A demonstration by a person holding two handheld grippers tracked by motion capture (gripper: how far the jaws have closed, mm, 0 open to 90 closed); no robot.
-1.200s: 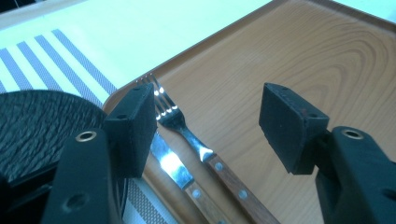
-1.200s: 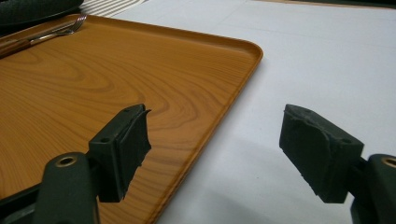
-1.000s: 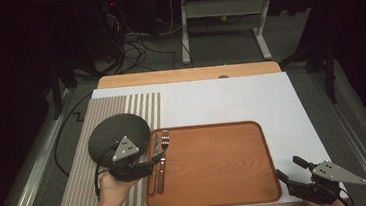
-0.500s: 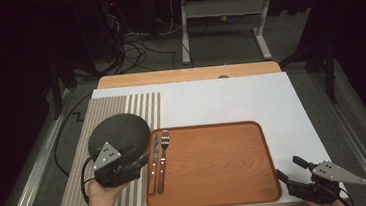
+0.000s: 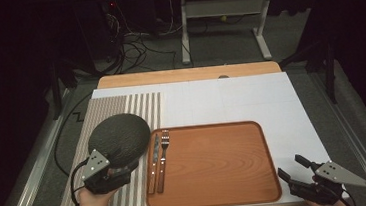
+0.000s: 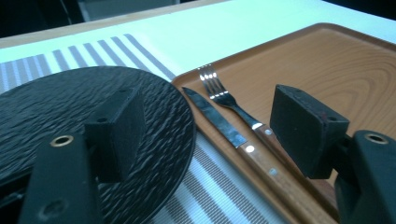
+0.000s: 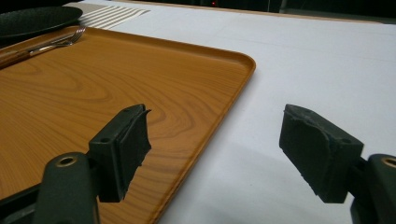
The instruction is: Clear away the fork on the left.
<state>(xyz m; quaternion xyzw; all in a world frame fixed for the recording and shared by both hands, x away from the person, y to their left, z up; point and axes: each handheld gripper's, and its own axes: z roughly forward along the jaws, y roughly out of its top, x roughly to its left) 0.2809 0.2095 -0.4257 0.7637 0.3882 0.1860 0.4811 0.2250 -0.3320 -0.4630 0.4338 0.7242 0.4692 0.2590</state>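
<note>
Two claws gaping wide, left claw (image 5: pixel 122 174) hovering lower left beside black plate (image 5: pixel 120 138), jaws just opening, nothing between, right claw (image 5: pixel 291 173) resting lower right near wooden tray (image 5: pixel 218 185).

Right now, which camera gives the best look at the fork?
The left gripper view: the fork lies close, tines sharp, beside the knife. The high view shows it whole but small; the right gripper view catches it far off.

Dark room, grey floor (image 5: pixel 216 50) w/ cables (image 5: pixel 130 42), white table frame (image 5: pixel 223 14) behind.
</note>
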